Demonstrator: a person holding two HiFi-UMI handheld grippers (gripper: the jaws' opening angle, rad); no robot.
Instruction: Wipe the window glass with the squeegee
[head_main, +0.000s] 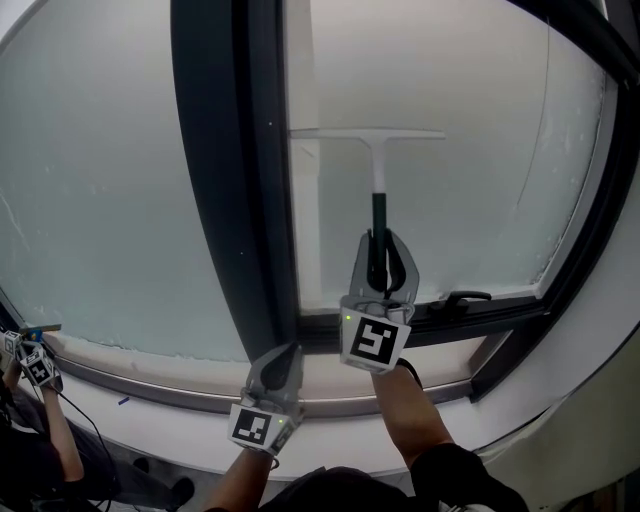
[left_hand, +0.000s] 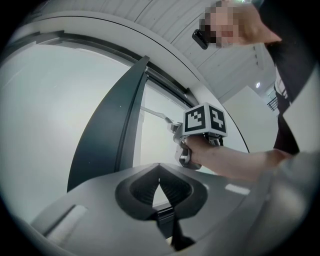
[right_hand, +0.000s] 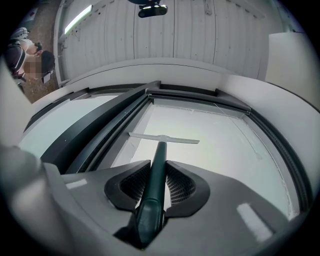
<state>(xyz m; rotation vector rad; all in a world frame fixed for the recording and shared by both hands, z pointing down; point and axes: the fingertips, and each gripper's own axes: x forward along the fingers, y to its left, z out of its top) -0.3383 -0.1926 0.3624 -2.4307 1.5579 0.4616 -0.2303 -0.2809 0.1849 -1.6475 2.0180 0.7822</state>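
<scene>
The squeegee has a white blade (head_main: 368, 133) and a dark green handle (head_main: 378, 215). Its blade lies flat against the frosted glass (head_main: 470, 180) of the right pane, near the dark mullion. My right gripper (head_main: 384, 270) is shut on the handle, just below the blade's stem. In the right gripper view the handle (right_hand: 156, 172) runs between the jaws of the right gripper (right_hand: 157, 165) up to the blade (right_hand: 164, 138). My left gripper (head_main: 278, 375) hangs low by the sill, left of the right one, shut with nothing in it. In the left gripper view the left gripper (left_hand: 159, 182) has its pads touching.
A wide dark mullion (head_main: 235, 170) splits the left pane from the right one. A black window handle (head_main: 462, 297) sits on the lower frame right of my right gripper. The white sill (head_main: 150, 375) runs below. Another person (head_main: 40, 440) with a marker cube stands at lower left.
</scene>
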